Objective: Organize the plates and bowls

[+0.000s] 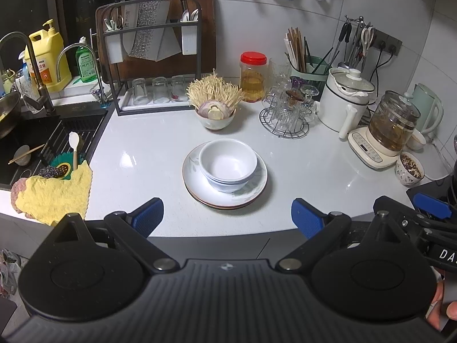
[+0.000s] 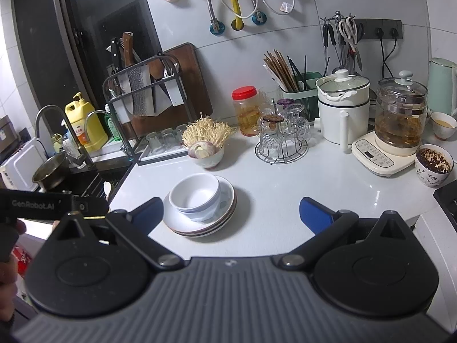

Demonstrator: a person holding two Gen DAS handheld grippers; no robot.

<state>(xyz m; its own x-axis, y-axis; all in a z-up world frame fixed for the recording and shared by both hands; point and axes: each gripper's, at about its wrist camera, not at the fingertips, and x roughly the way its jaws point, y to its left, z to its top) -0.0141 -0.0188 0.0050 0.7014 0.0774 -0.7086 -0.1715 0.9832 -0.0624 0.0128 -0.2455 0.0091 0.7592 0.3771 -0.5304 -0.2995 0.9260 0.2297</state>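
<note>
My left gripper and right gripper gape wide, empty; nested bowls (glossy) could slide off the plates if nudged.

Bare white countertop lies open around the stacked bowls at 3, 6 and 9 o'clock; a mushroom bowl and glass rack crowd 12 and 1

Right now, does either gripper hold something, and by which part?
Nothing is held. The left gripper and right gripper are both open, short of the stacked bowls.
</note>
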